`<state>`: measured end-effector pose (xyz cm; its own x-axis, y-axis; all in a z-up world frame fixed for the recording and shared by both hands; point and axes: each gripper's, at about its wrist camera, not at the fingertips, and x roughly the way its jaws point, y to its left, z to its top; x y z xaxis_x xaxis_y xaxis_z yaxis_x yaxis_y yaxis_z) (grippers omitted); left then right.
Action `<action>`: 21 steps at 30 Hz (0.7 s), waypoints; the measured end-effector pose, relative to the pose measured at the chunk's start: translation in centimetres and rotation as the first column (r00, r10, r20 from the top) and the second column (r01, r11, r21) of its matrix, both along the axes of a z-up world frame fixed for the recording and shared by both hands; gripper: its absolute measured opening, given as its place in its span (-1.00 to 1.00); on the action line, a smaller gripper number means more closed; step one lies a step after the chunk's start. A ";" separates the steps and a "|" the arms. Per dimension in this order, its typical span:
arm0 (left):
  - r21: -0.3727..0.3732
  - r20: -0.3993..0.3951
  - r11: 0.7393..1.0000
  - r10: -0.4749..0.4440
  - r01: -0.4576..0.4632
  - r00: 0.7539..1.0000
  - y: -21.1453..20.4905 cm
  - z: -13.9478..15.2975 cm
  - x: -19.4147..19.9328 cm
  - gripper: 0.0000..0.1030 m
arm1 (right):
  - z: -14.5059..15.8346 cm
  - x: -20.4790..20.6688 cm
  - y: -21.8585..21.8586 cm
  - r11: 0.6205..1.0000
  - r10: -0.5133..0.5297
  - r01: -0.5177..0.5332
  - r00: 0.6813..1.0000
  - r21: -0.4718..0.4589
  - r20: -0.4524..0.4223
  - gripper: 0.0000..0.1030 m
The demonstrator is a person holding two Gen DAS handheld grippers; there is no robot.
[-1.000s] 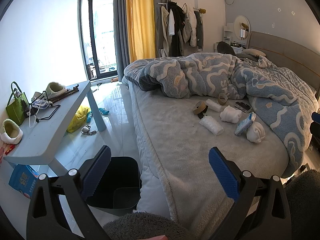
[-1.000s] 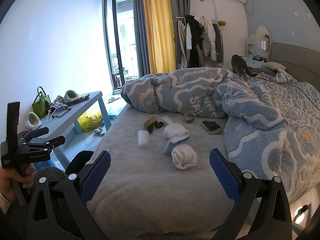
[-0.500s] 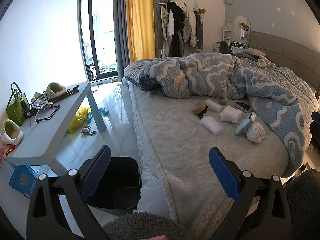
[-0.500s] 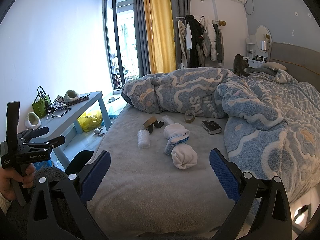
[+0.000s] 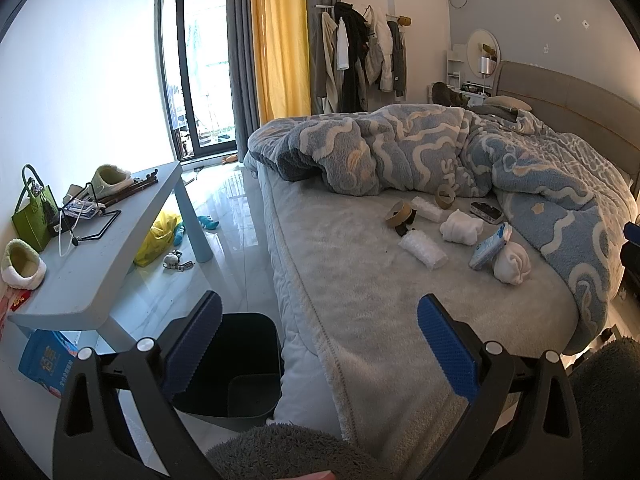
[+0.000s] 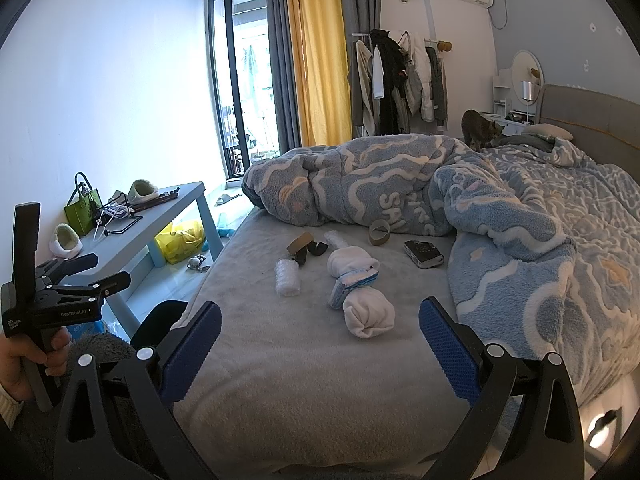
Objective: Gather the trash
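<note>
Your left gripper and right gripper both gape wide and empty, since the trash, cardboard tape cores and plastic wads, lies mid-frame on the bed; the black bin waits lower left.

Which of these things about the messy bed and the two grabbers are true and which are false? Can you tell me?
1. Both grabbers are open and empty. True: the left gripper and the right gripper hold nothing.
2. The black trash bin stands on the floor beside the bed. True.
3. A cat is sitting inside the bin. False: it stands far back on the bed, near the headboard.
4. The cardboard tape ring lies on the side table. False: it lies on the bed, by the blue quilt.
5. The bubble wrap roll is already in a gripper. False: it lies loose on the bed.
</note>
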<state>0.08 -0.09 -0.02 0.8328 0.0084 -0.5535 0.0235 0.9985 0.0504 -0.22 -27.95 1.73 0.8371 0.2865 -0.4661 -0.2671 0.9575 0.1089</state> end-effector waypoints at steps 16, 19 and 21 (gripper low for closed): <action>0.001 -0.001 1.000 -0.001 0.001 1.000 0.7 -0.3 0.0 0.94 | 0.0 0.0 -0.1 1.000 0.000 0.000 1.000 -0.002 0.000 0.94; 0.001 0.000 1.000 0.000 0.000 1.000 0.7 -0.3 0.0 0.94 | 0.0 0.0 -0.1 1.000 0.000 0.000 1.000 -0.004 0.000 0.94; -0.002 -0.002 1.000 0.001 -0.001 1.000 0.9 -0.4 0.1 0.94 | 0.0 0.0 -0.1 1.000 0.000 0.000 1.000 -0.004 0.000 0.94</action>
